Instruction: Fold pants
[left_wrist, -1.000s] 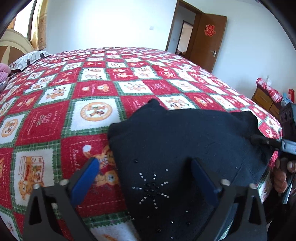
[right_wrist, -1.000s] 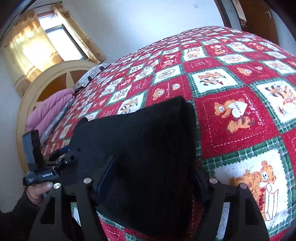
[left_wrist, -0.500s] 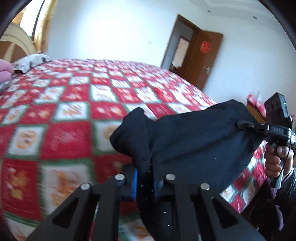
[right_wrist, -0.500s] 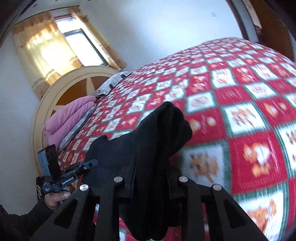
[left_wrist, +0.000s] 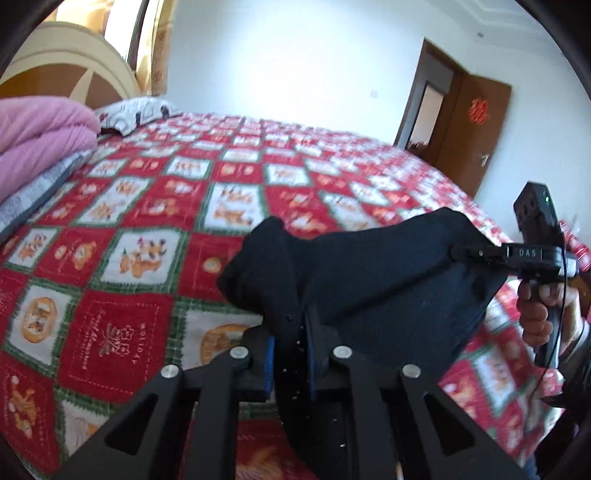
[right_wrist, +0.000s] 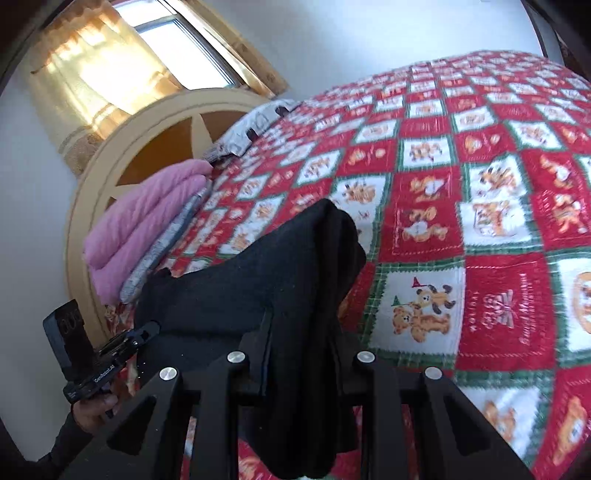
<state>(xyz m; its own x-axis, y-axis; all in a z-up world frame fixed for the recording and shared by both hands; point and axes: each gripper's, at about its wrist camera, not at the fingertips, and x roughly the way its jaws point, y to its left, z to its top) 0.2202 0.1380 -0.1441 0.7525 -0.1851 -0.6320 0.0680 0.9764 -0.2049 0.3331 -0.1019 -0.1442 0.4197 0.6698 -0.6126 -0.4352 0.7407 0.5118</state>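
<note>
Pinching the black knit pants (left_wrist: 373, 280) at two edge points, we had left gripper (left_wrist: 290, 354) and right gripper (right_wrist: 301, 354) clamped on fabric, lifting it off the red patchwork bedspread (left_wrist: 147, 229) to fold.

Wide open stretch of bedspread (left_wrist: 155, 236) through the middle of the frame, nothing on it. At far left a folded pink quilt (left_wrist: 33, 140) and pillow (left_wrist: 136, 112) block the way beside the headboard (right_wrist: 122, 155).

The right claw (left_wrist: 458, 253) carries "DAS" on its body; one red square of the bedspread (left_wrist: 110, 332) reads "HOLIDAY".
</note>
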